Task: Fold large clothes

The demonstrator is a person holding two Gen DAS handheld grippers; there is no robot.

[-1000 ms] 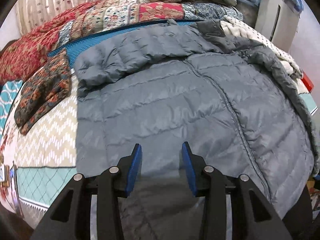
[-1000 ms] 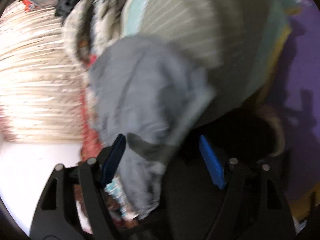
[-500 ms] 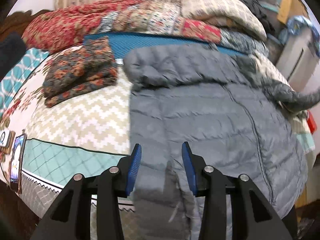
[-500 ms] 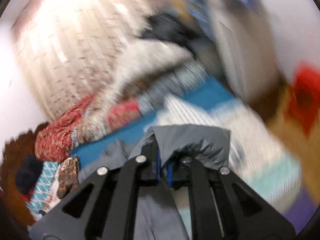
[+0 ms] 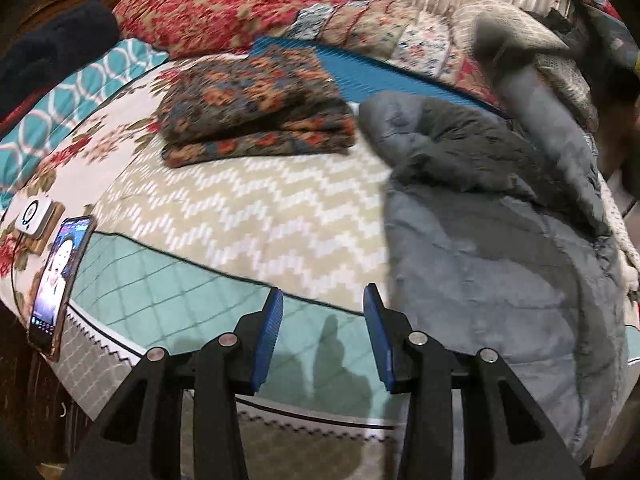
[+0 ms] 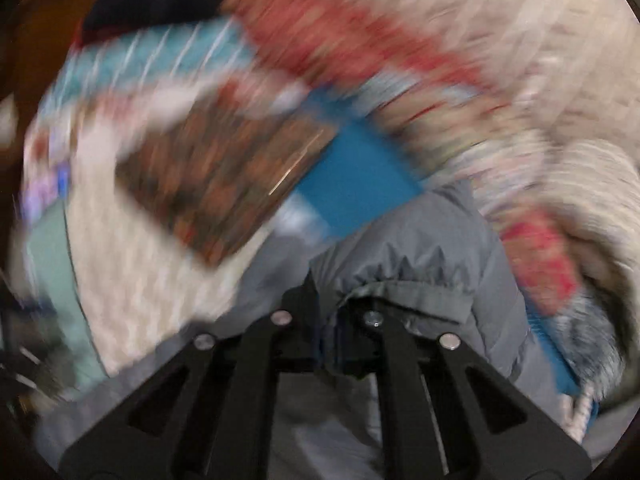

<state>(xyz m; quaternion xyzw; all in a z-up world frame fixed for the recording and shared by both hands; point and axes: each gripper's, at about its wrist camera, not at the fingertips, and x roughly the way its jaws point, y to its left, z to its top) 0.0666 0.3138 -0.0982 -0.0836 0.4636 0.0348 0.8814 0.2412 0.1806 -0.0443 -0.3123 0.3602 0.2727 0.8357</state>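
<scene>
A large grey puffer jacket (image 5: 492,264) lies on the right side of the bed, its left sleeve folded across the top. My left gripper (image 5: 323,304) is open and empty above the bed's near edge, left of the jacket's hem. My right gripper (image 6: 328,300) is shut on the jacket's right sleeve cuff (image 6: 404,284) and holds it up over the jacket; this view is motion-blurred. In the left wrist view the lifted sleeve (image 5: 536,100) rises at the far right.
A folded floral garment (image 5: 256,108) lies at the bed's back left. A phone (image 5: 60,276) and a small white device (image 5: 34,216) sit at the left edge. Quilts and pillows (image 5: 320,16) pile up at the back. A chevron bedsheet (image 5: 256,204) covers the middle.
My left gripper has swung left, off the jacket, to the bed's near edge. My right gripper closed on the sleeve cuff and carried it up and leftward over the jacket.
</scene>
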